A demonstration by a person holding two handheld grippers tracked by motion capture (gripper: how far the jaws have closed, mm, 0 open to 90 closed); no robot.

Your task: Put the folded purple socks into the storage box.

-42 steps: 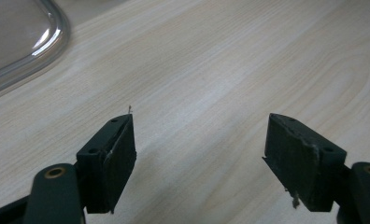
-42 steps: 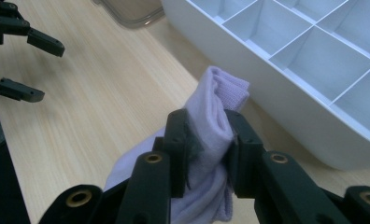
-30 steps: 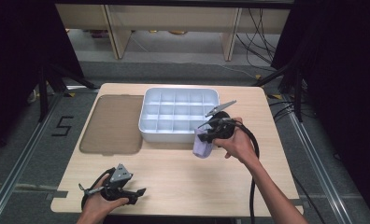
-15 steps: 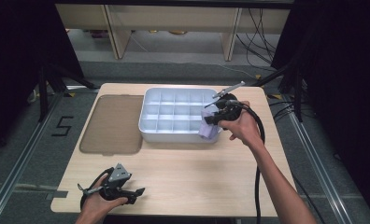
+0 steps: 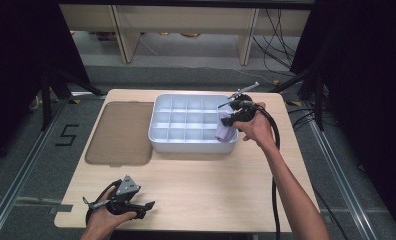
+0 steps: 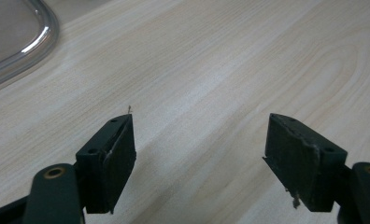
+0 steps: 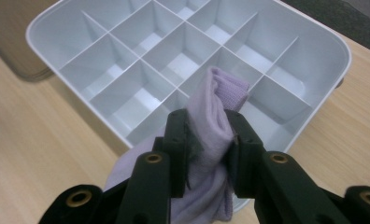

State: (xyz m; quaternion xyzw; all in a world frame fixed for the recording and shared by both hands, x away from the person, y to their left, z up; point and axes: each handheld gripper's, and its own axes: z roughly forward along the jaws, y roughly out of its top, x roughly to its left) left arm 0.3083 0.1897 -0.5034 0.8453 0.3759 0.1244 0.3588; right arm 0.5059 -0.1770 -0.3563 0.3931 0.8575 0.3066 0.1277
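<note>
The purple cloth (image 7: 216, 140), folded into a thick wad, is pinched between the jaws of the right gripper (image 7: 210, 140), which are closed on it from both sides, with the fabric bulging out above and below the pads. A second ago the same gripper held the cloth out in front of the white tray (image 5: 158, 142), above the bare wood of the table (image 5: 201, 185). Half a second ago it had reached the tray's near right corner, and now it hangs over that corner, with the cloth dangling at the rim. The grip itself has not changed across that stretch; only the hand has travelled.

I take this to mean the carrying leg is nearly done and the placing is about to begin. From the right gripper view the cloth's tip points at the compartments along the near edge, though the angle makes it hard to say which cell it is aimed at, or whether the lower end already touches the rim.

The left gripper (image 5: 120, 200) has stayed put on the near left part of the table, jaws wide apart with nothing between them, and just the wood grain beneath. The brown lid (image 5: 118, 132) lies flat beside the tray, untouched.
</note>
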